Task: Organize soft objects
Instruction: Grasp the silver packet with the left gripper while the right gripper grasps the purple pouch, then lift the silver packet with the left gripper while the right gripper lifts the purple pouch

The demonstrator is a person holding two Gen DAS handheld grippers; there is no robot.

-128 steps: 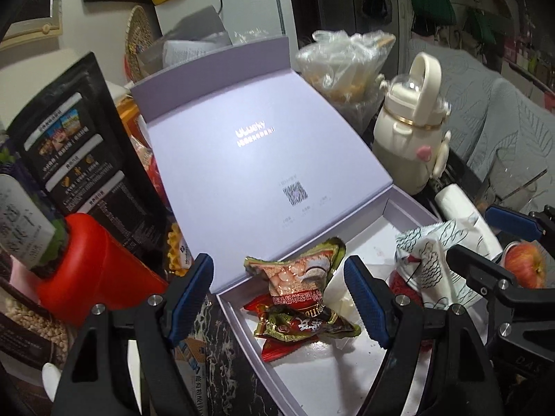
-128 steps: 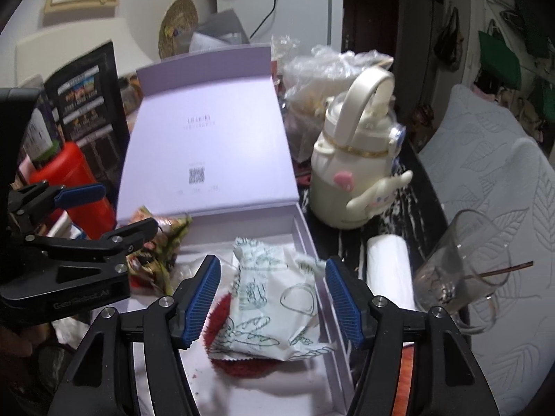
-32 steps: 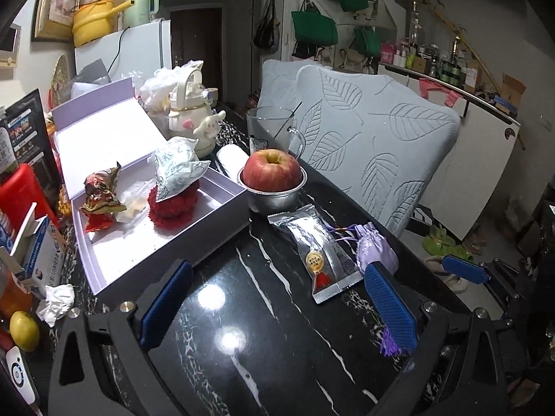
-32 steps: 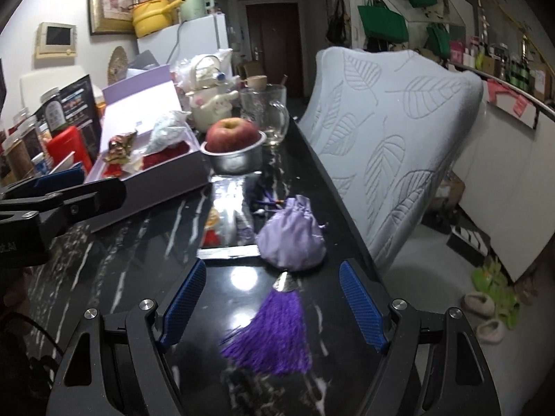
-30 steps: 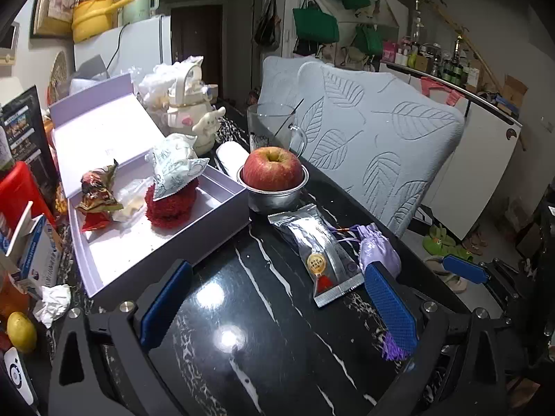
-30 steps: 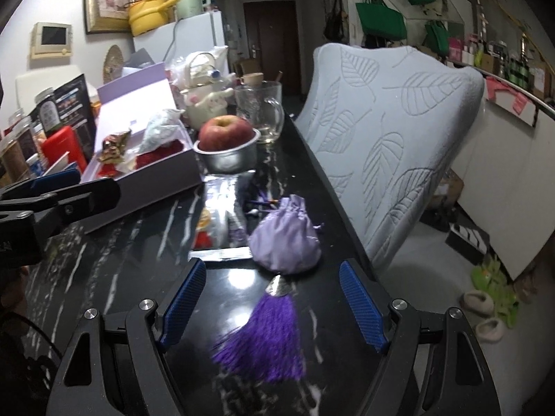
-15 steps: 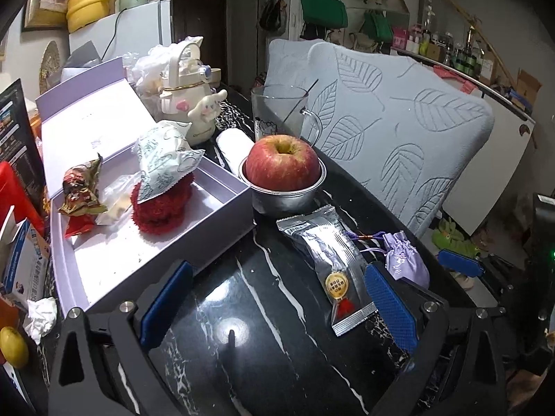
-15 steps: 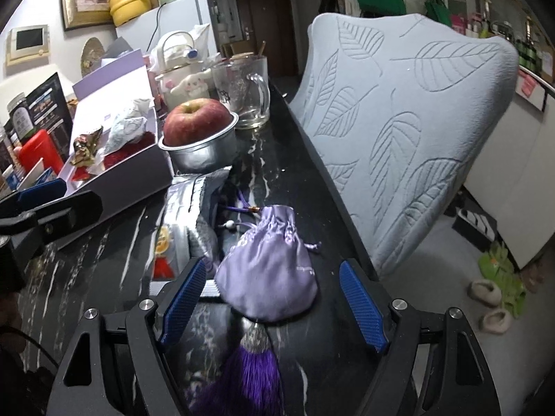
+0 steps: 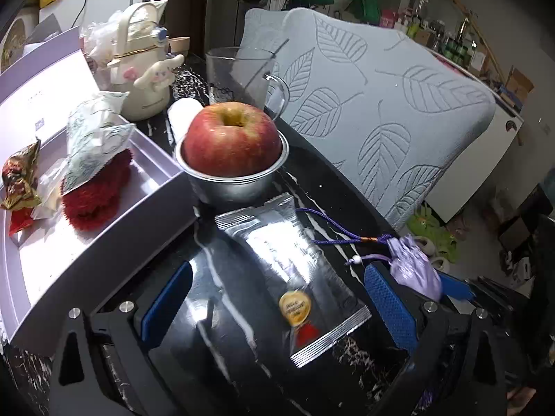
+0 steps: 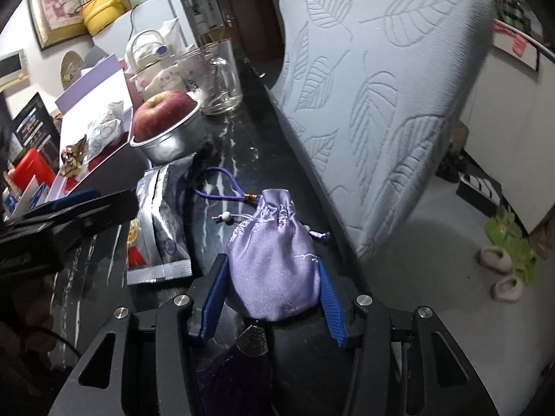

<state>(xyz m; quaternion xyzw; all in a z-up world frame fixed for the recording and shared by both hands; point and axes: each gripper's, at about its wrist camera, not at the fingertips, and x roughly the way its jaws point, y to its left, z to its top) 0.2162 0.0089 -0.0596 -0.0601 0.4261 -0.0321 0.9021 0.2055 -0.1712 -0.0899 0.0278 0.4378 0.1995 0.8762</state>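
A lilac satin drawstring pouch (image 10: 274,263) with a purple tassel lies on the black marble table. My right gripper (image 10: 272,298) has its blue pads against both sides of the pouch. The pouch also shows in the left wrist view (image 9: 414,270). A silver snack packet (image 9: 295,277) lies beside it, between the pads of my left gripper (image 9: 277,308), which is open above it. The open lilac box (image 9: 104,235) at the left holds a red fluffy item (image 9: 97,190), a white patterned pouch (image 9: 93,138) and candy wrappers (image 9: 19,180).
A red apple (image 9: 232,142) sits in a metal bowl (image 9: 239,183) behind the packet. A glass mug (image 9: 239,72) and a cream character kettle (image 9: 142,69) stand further back. A leaf-pattern cushion (image 10: 374,79) borders the table's right edge.
Both grippers have moved forward and down. My right gripper has narrowed from wide open onto the lilac pouch. My left gripper has come over the silver packet, still open.
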